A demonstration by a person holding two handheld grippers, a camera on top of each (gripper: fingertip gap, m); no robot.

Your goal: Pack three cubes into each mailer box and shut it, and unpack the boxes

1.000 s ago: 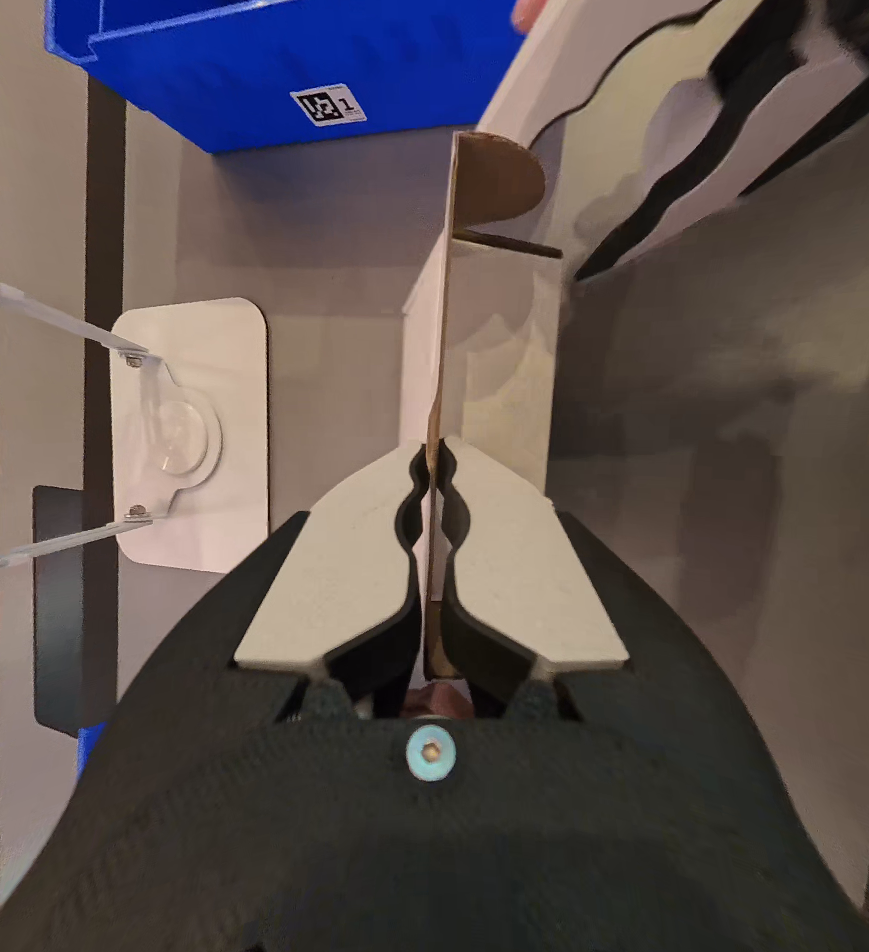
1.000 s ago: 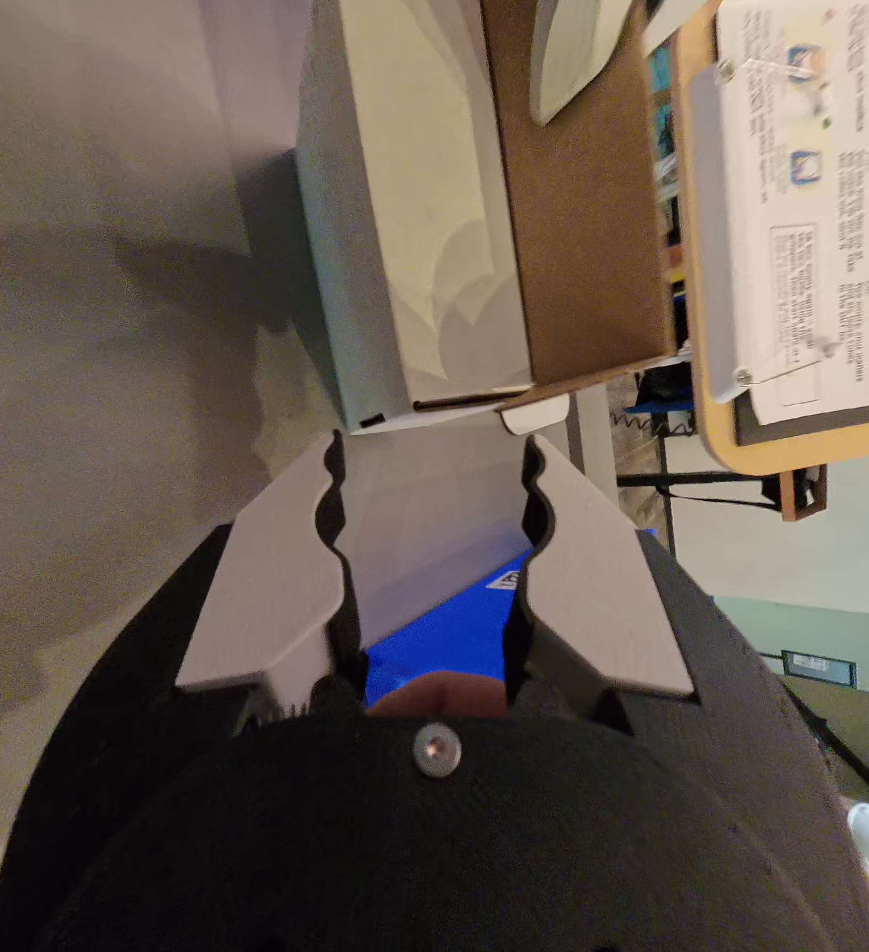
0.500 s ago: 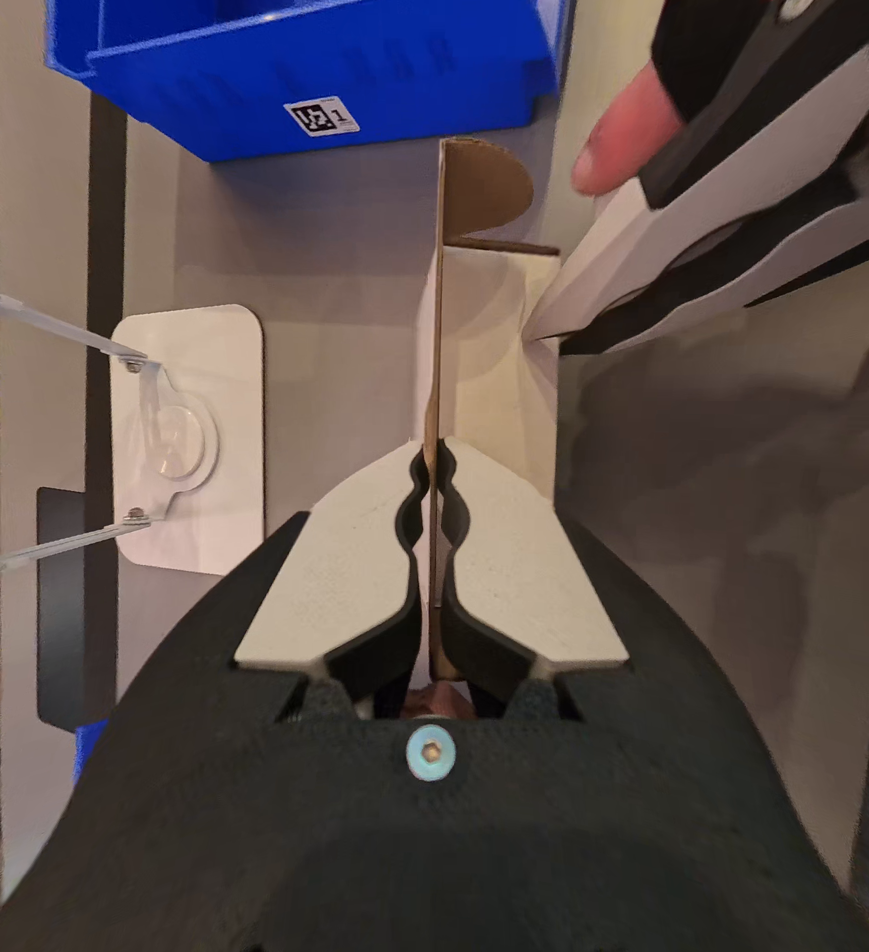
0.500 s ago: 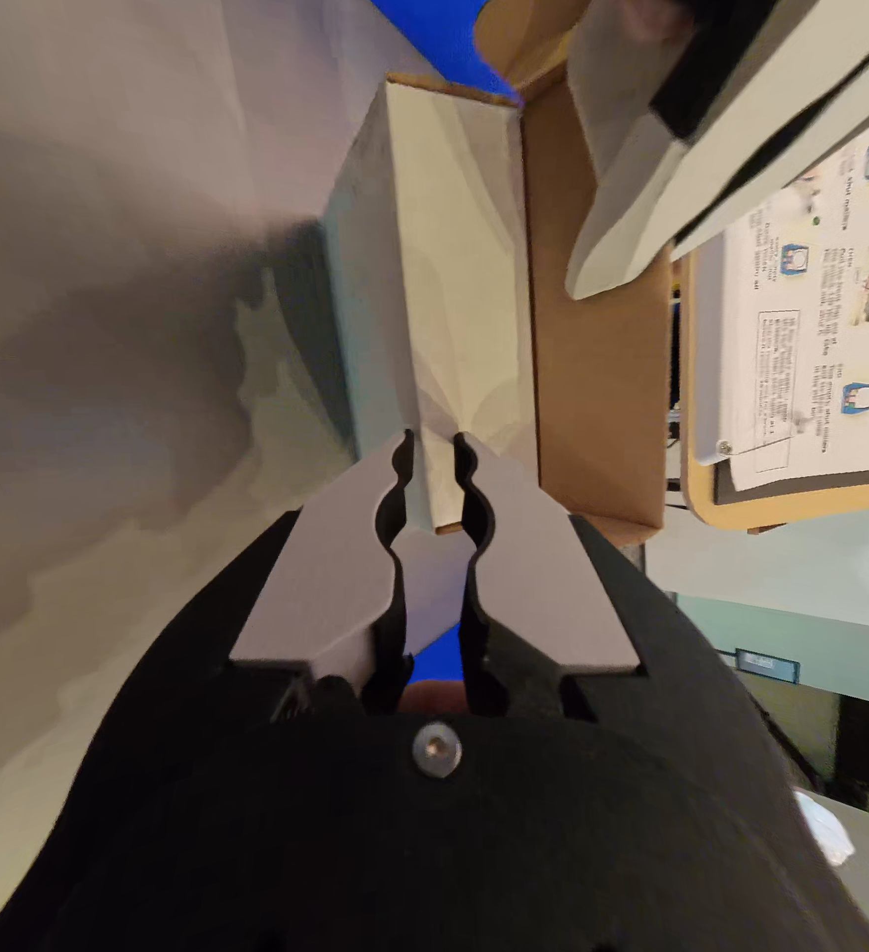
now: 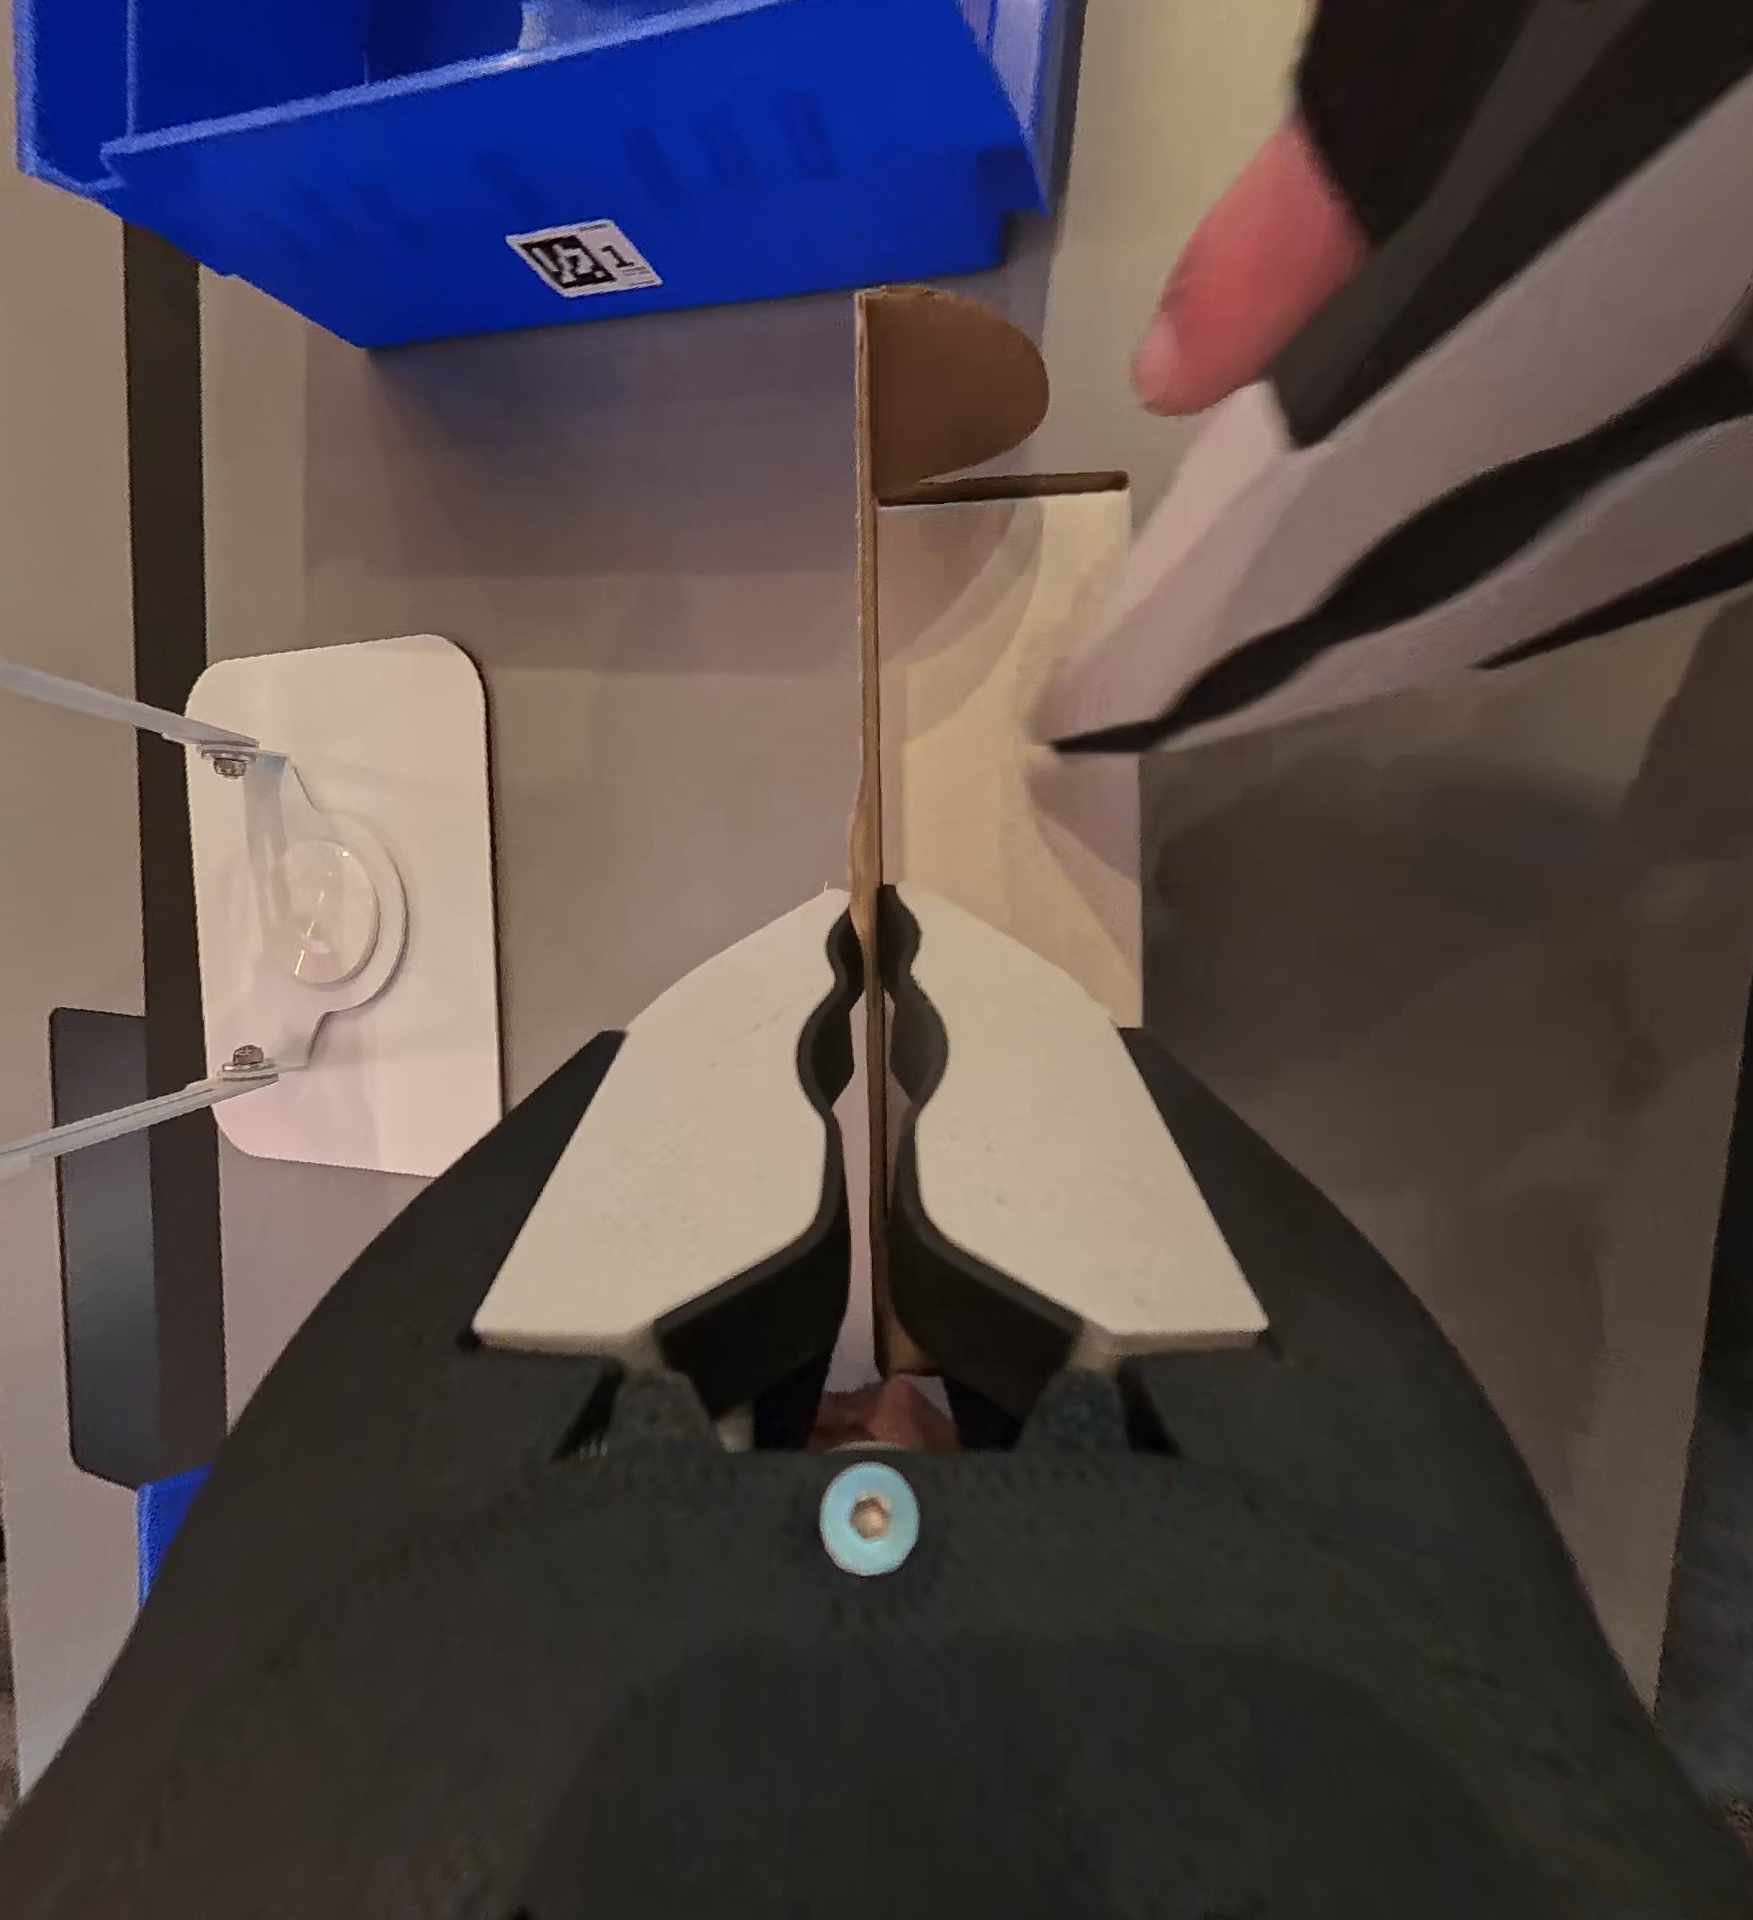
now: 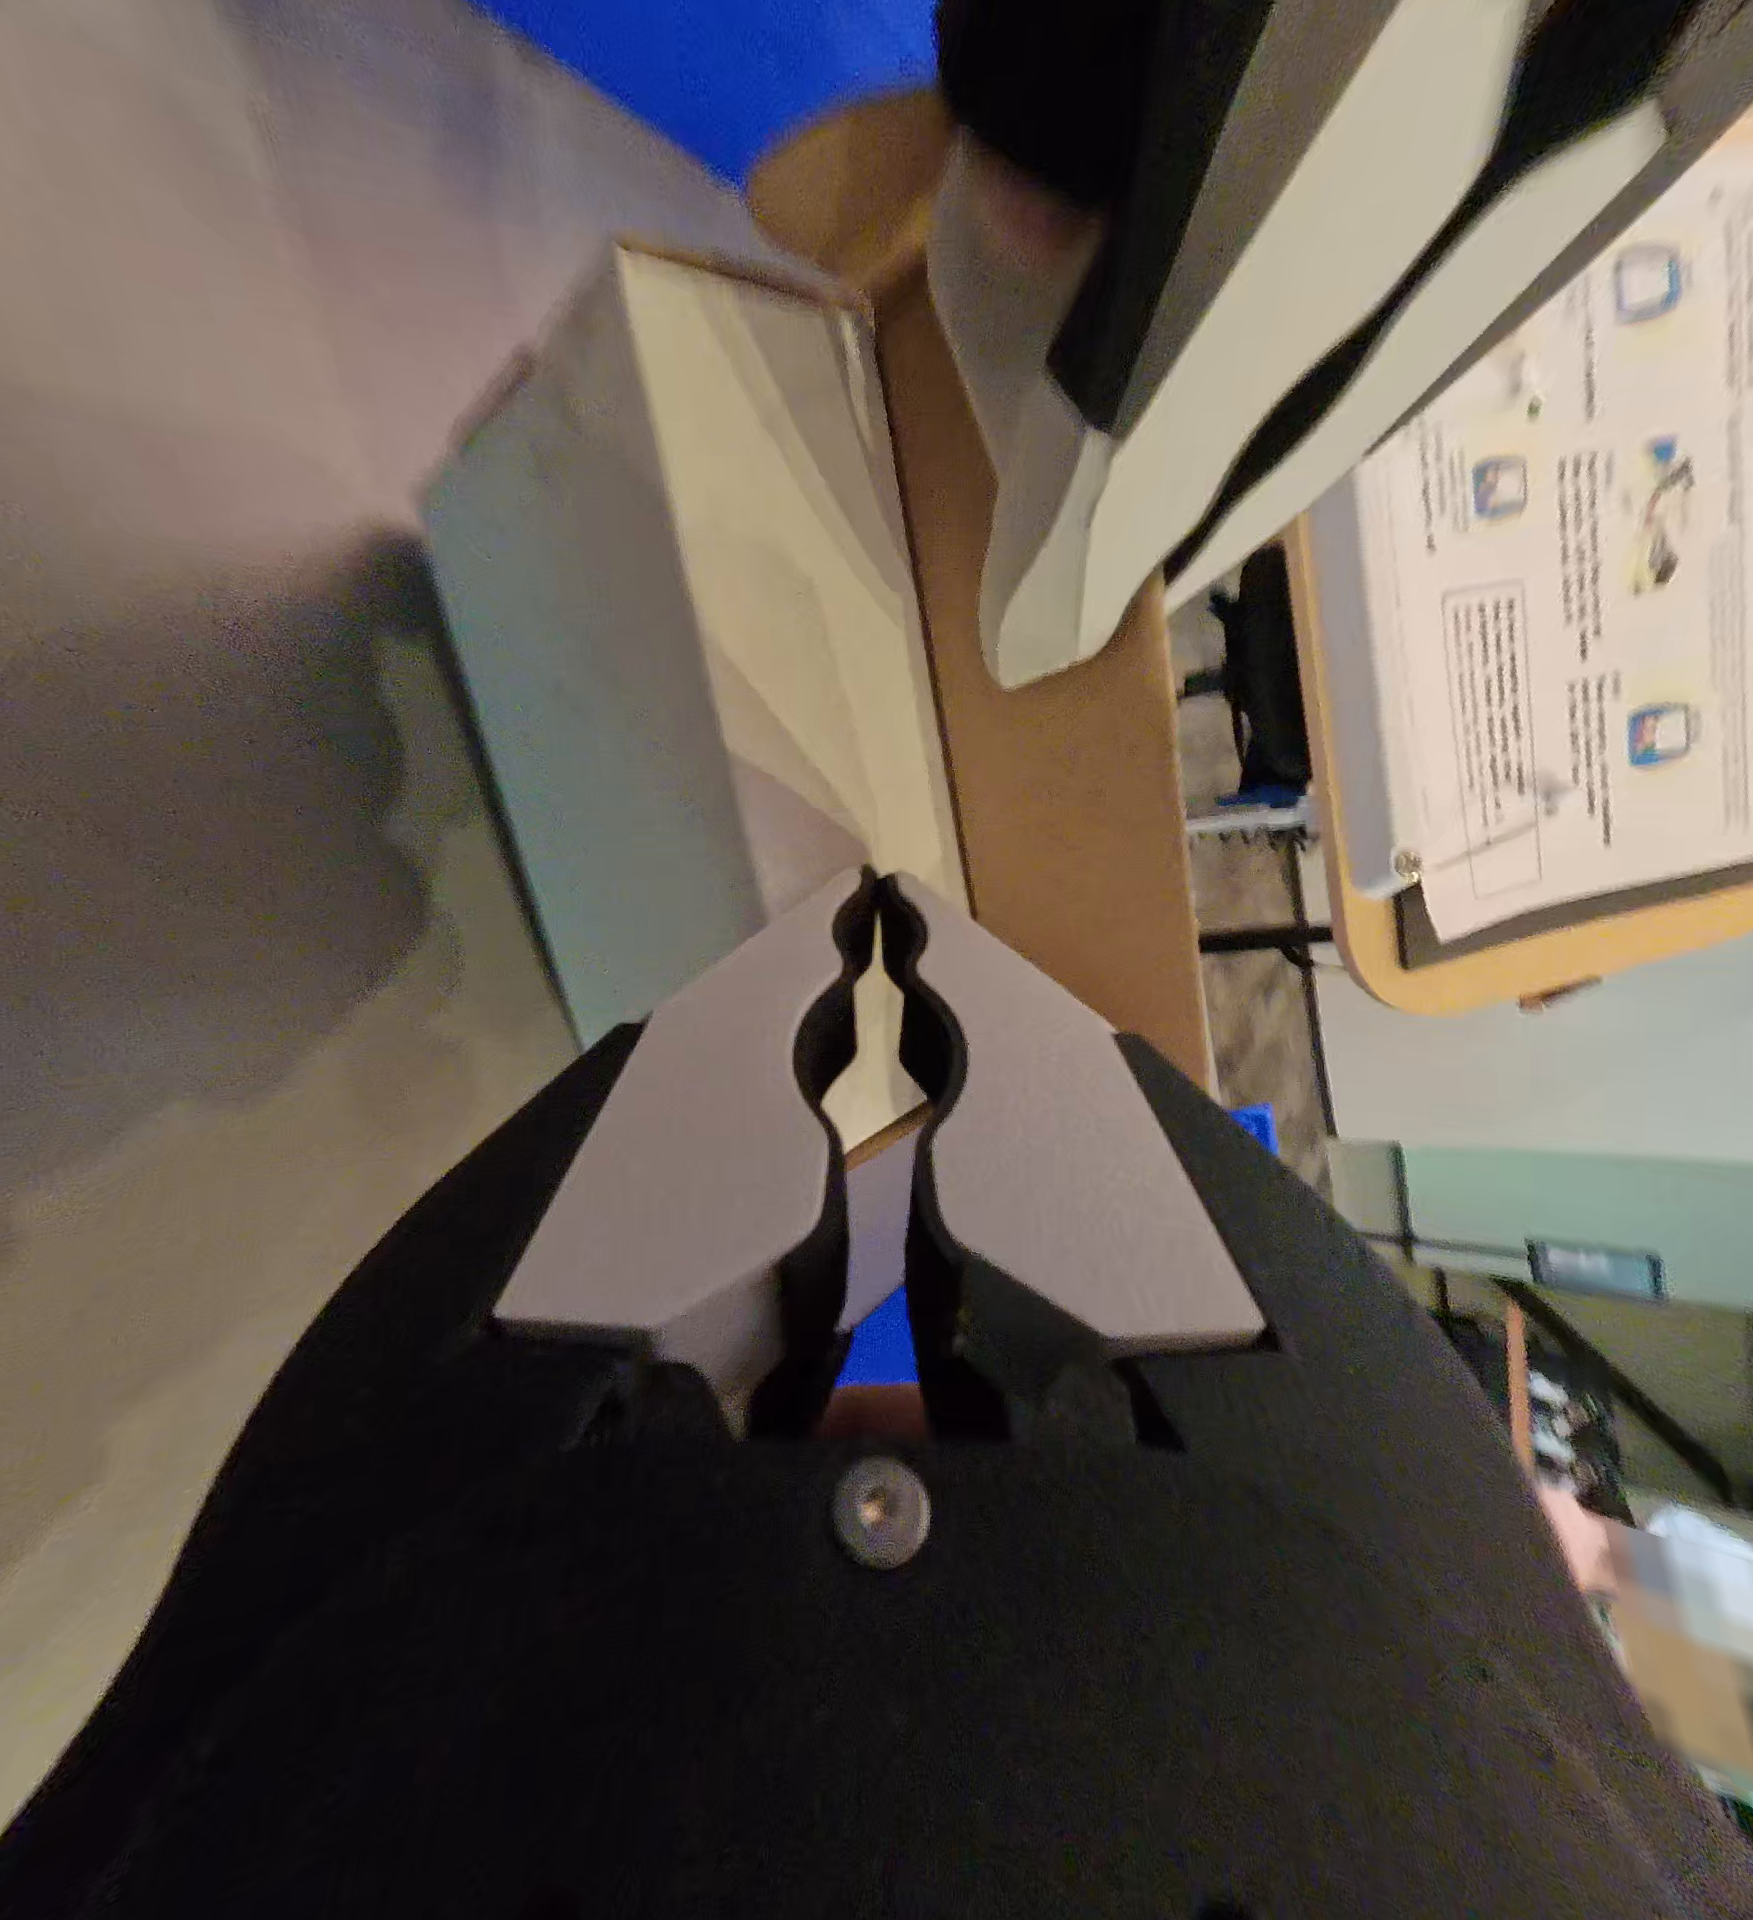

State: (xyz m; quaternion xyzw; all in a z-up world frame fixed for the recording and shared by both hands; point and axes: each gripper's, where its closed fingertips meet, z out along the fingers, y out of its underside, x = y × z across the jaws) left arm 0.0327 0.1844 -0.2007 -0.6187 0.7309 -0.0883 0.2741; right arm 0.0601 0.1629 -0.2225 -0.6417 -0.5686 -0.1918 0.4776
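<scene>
In the left wrist view, a white plate (image 5: 352, 904) sits at the left on the grey counter (image 5: 664, 623), a blue bin (image 5: 539, 135) at upper left. At centre, the left gripper (image 5: 870, 914) has its jaws pinching the upright flap of the mailer box (image 5: 1007, 727). In the right wrist view, the right gripper (image 6: 877, 883) has its jaws pressed onto a white panel of the box at centre frame; an instruction sheet (image 6: 1630, 540) shows at right.

The right tongs (image 6: 877, 904), spread wide and clear of the box (image 6: 747, 582) a second ago, have narrowed and now pinch the box's near white edge. In the left wrist view they (image 5: 1090, 727) have swung in from two o'clock, tips against the box's (image 5: 1007, 727) white side.
</scene>
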